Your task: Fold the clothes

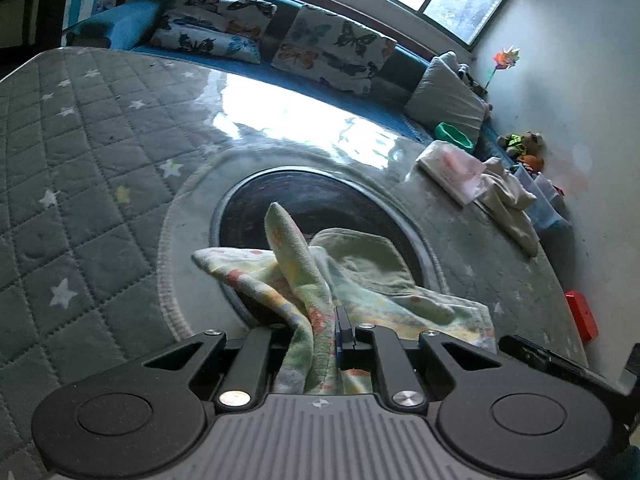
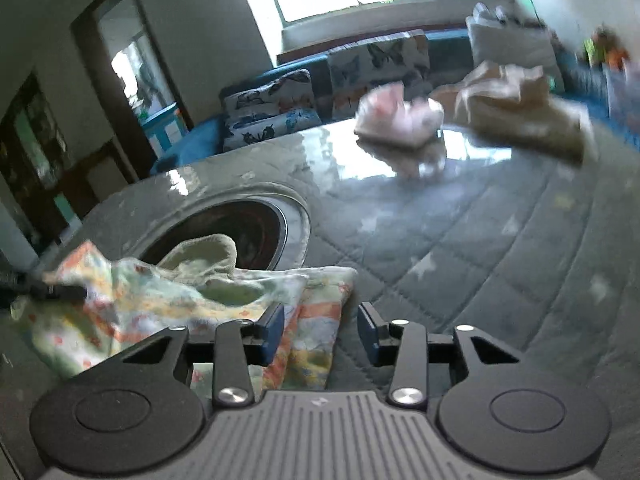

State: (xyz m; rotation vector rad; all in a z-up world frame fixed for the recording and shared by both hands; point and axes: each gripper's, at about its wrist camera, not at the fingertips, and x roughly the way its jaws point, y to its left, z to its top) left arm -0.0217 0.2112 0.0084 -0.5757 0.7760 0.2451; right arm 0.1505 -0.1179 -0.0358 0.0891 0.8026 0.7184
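Observation:
A small pale green garment with a coloured print (image 1: 320, 280) lies crumpled on the grey quilted table cover (image 1: 80, 152), over a dark round opening (image 1: 304, 200). My left gripper (image 1: 320, 332) is shut on a bunched fold of the garment, which runs back between its fingers. In the right wrist view the same garment (image 2: 160, 300) lies at lower left. My right gripper (image 2: 320, 332) is open, with an edge of the garment lying between its blue-padded fingers (image 2: 274, 326), not pinched. The left gripper's tip shows at the far left.
A folded pink garment (image 1: 452, 172) (image 2: 400, 120) and a crumpled cream one (image 1: 508, 196) (image 2: 516, 112) lie at the far side of the table. A blue sofa with butterfly cushions (image 1: 336, 48) stands behind. A red box (image 1: 582, 316) sits by the right edge.

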